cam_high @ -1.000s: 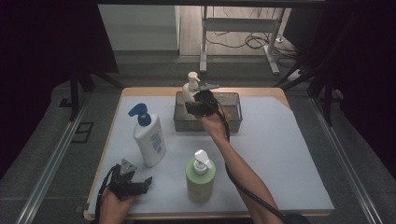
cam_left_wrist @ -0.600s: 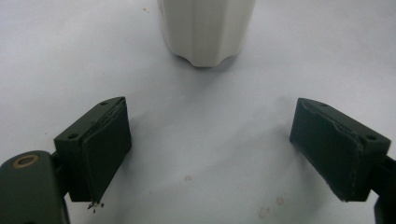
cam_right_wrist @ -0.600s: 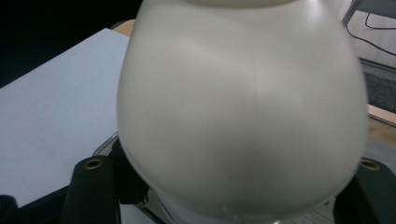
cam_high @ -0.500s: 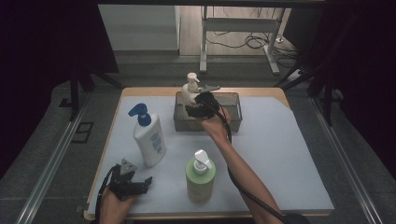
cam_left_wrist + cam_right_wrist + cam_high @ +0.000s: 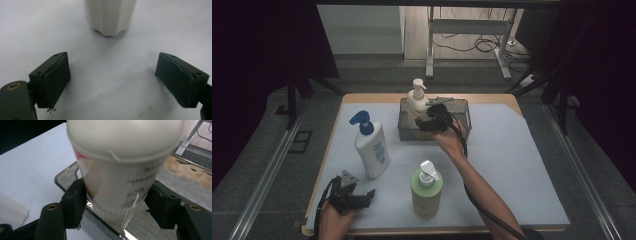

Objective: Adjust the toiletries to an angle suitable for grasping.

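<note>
So here's where I was: my right gripper (image 5: 424,119) had its 2 jaws pinched on the body of the cream pump bottle (image 5: 416,102), 1 pad on each flank, low on the bottle with the pump head well above them. In the right gripper view the bottle (image 5: 120,170) sat squarely between the jaws, with its base just over the near rim of the clear tray (image 5: 66,176). I'd guess I held it low like that so it stayed upright going into the tray (image 5: 462,107), and so the jaws cleared the tray wall. From the high view I couldn't tell whether the base was already resting on the tray floor.

The left gripper (image 5: 357,199) sat parked near the front edge of the table (image 5: 532,165), jaws spread wide with nothing between them. Straight ahead of them in the left gripper view was the foot of the white bottle with the blue pump (image 5: 110,16), apart from both pads. That same bottle (image 5: 371,147) looked like the next pick. The green bottle (image 5: 427,187) stood off to the side of those jaws.

Compared with the earlier frames, hardly anything had changed: the bottle was at the same spot at the tray and both hands were where they'd been. The right jaws had just nudged a touch tighter on the bottle.
</note>
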Action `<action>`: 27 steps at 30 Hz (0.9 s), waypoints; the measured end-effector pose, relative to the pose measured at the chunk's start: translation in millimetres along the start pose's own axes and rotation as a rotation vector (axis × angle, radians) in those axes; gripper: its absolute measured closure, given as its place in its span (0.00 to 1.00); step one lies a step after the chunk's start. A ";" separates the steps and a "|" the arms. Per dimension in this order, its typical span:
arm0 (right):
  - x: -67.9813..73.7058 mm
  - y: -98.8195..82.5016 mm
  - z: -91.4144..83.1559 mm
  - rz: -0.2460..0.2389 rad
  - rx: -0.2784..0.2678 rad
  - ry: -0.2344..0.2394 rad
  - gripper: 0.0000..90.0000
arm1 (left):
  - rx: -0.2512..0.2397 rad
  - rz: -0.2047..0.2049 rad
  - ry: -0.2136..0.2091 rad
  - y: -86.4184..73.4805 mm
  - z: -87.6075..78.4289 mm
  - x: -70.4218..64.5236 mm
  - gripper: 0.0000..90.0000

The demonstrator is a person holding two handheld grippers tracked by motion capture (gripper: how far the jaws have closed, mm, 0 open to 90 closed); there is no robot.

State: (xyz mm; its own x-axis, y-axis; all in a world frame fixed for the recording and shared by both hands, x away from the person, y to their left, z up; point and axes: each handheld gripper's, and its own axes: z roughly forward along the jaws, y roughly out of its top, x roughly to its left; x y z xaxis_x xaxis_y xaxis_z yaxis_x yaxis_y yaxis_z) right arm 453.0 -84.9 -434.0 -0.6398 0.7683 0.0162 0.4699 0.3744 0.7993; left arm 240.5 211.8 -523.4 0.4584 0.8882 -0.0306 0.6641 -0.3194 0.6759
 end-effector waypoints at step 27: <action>-33.5 -15.7 -12.4 0.045 0.055 -0.024 0.97 | 0.001 0.000 0.001 0.1 0.0 0.0 0.13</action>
State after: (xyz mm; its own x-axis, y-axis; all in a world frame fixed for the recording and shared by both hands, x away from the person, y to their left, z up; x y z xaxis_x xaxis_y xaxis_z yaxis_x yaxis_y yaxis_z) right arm 459.5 -122.9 -439.6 -0.6026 0.7972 0.0362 0.5312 0.3670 0.7636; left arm 240.5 211.7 -523.3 0.4578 0.8885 -0.0304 0.6647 -0.3194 0.6754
